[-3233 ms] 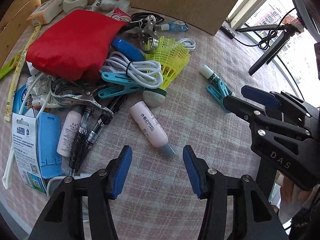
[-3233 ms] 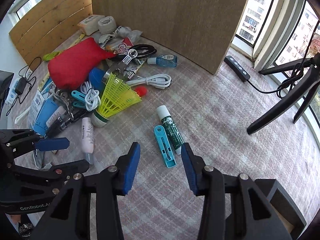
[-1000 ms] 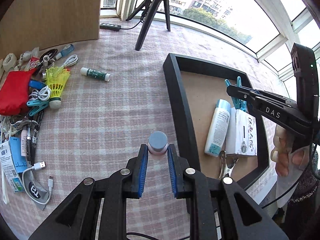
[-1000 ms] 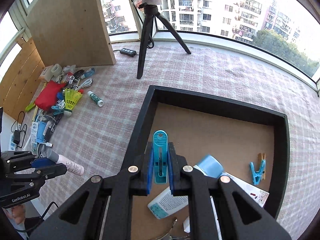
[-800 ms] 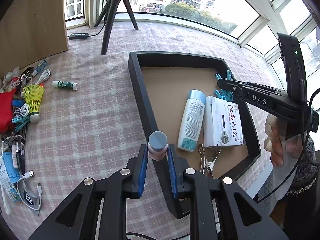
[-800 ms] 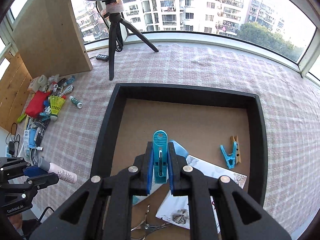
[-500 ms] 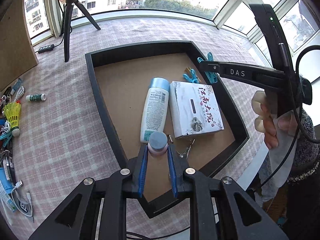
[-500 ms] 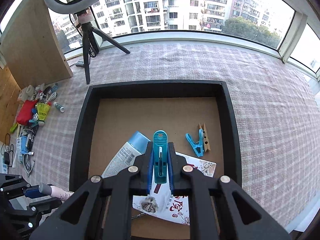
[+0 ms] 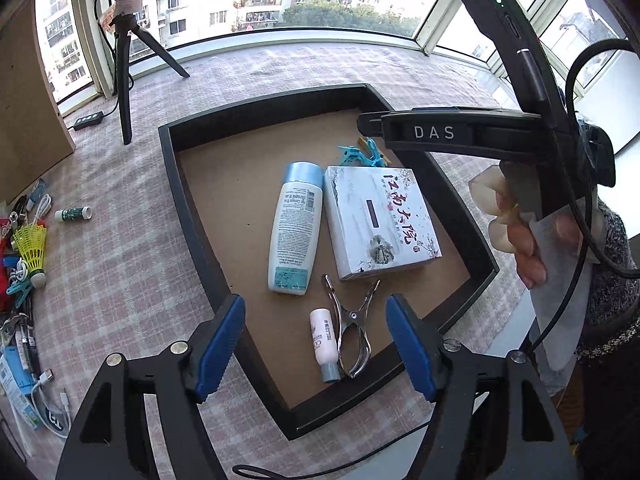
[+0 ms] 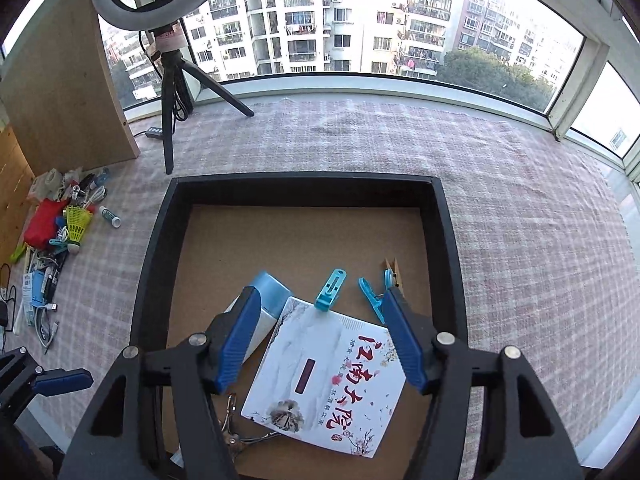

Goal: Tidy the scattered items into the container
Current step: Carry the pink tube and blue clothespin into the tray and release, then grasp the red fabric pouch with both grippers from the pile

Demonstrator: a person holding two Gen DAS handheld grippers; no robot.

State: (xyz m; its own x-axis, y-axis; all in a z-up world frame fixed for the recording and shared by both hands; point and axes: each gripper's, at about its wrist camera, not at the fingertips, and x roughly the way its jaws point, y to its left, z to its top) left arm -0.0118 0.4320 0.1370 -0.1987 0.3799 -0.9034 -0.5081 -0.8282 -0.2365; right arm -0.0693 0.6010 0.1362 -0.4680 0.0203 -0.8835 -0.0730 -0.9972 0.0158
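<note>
The black tray [image 9: 188, 216] [image 10: 152, 252] holds a white-and-blue bottle [image 9: 294, 232], a printed white box [image 9: 380, 220] [image 10: 324, 380], a metal clip [image 9: 352, 328] and clothespins. A small pink tube [image 9: 323, 340] lies in the tray near its front edge, below my open, empty left gripper [image 9: 316, 344]. A teal clothespin [image 10: 330, 284] rests on the box's far edge, beyond my open, empty right gripper [image 10: 320, 332]. The right gripper's arm [image 9: 440, 134] also shows in the left wrist view.
Several scattered items lie on the checked cloth at the left: a yellow shuttlecock [image 9: 30, 248] [image 10: 76, 224], a green-and-white stick [image 9: 74, 213] [image 10: 110, 216], a red pouch [image 10: 42, 222], cables and pens. A tripod [image 10: 172, 92] and a wooden board [image 10: 60, 80] stand behind.
Both grippers opened over the tray. The pink tube dropped from the left gripper into the tray; the teal clothespin dropped from the right gripper onto the box's edge.
</note>
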